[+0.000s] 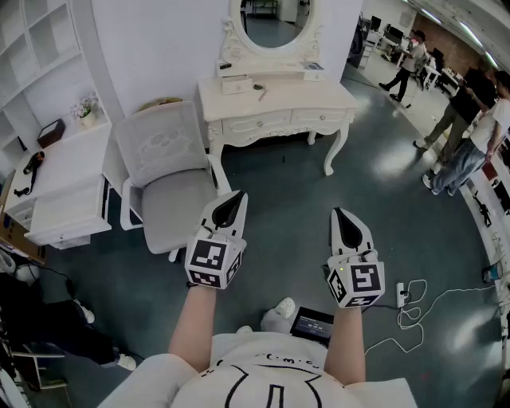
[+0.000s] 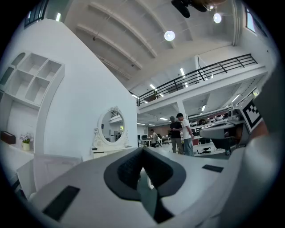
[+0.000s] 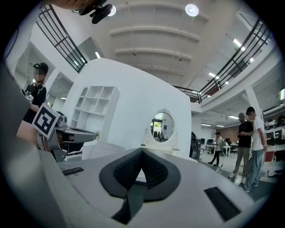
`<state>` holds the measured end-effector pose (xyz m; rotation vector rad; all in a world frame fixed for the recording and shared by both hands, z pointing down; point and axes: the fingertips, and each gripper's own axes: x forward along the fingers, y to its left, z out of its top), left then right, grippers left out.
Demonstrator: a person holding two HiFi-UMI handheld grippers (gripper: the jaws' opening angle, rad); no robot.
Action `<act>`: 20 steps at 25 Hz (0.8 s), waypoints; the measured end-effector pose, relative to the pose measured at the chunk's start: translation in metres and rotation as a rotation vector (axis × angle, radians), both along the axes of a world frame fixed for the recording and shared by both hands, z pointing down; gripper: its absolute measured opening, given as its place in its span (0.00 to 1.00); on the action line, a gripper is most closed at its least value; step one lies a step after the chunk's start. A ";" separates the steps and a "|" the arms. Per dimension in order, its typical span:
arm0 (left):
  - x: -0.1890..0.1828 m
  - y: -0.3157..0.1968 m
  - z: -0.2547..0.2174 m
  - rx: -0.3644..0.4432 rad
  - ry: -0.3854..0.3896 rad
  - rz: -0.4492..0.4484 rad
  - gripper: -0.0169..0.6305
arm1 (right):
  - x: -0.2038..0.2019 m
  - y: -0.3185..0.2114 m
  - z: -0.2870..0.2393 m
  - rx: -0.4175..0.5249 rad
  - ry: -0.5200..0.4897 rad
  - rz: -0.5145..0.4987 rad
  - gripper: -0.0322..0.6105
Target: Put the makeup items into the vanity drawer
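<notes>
Head view, so I'm holding the left gripper (image 1: 236,201) and right gripper (image 1: 341,219) clamped shut on nothing, both pointing at the vanity (image 1: 319,96) well ahead, where the makeup items (image 1: 260,92) are sitting on top above the drawer (image 1: 256,123), left gripper slightly nearer.

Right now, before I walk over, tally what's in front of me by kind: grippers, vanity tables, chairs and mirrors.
grippers: 2 (left gripper, right gripper)
vanity table: 1
chair: 1
oval mirror: 1
Total: 5
</notes>
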<state>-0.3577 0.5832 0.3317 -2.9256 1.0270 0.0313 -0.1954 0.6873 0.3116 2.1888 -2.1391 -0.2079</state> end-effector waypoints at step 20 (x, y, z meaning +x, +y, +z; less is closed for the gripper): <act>0.103 -0.097 -0.007 0.009 0.019 -0.100 0.06 | 0.107 -0.116 -0.005 0.010 -0.018 -0.100 0.07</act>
